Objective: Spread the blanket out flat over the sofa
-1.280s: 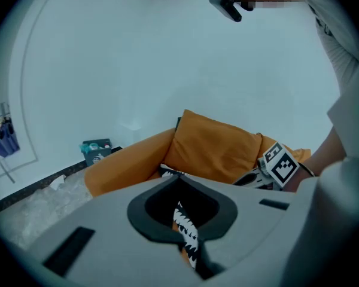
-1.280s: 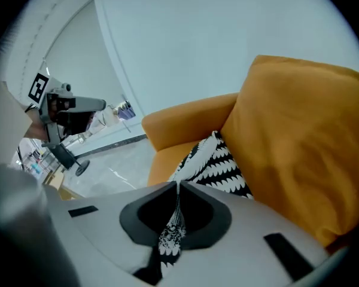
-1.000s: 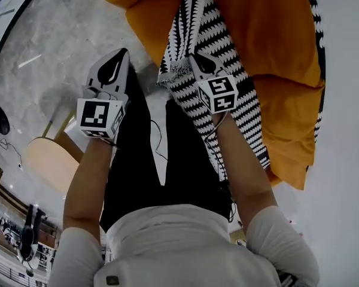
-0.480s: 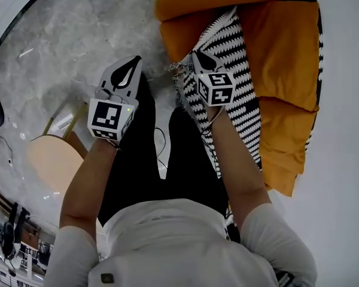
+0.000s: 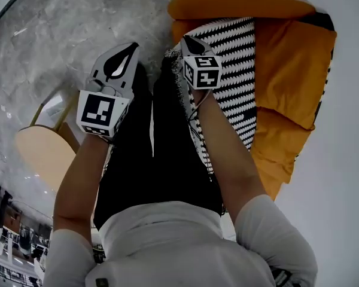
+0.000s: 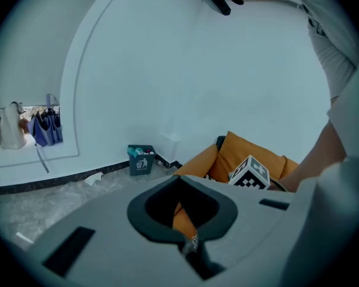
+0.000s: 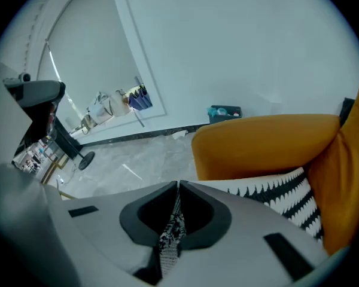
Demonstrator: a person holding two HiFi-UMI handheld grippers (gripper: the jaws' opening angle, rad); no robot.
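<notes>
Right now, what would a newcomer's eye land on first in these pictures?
The black-and-white zigzag blanket grabs the eye first, lying in a long strip along the bright orange sofa at the head view's upper right. The right tongs are shut on its edge. The left tongs are shut and empty over the grey floor.

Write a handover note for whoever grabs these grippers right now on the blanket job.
Right gripper: shut on an edge of the blanket, near the armrest of the sofa.
Left gripper: shut, empty, over the floor.
Blanket lies as a strip along the seat front; orange cushions uncovered.
Done: one edge gripped.
Left: grip a second edge with the left gripper, pull the blanket flat over the sofa.
</notes>
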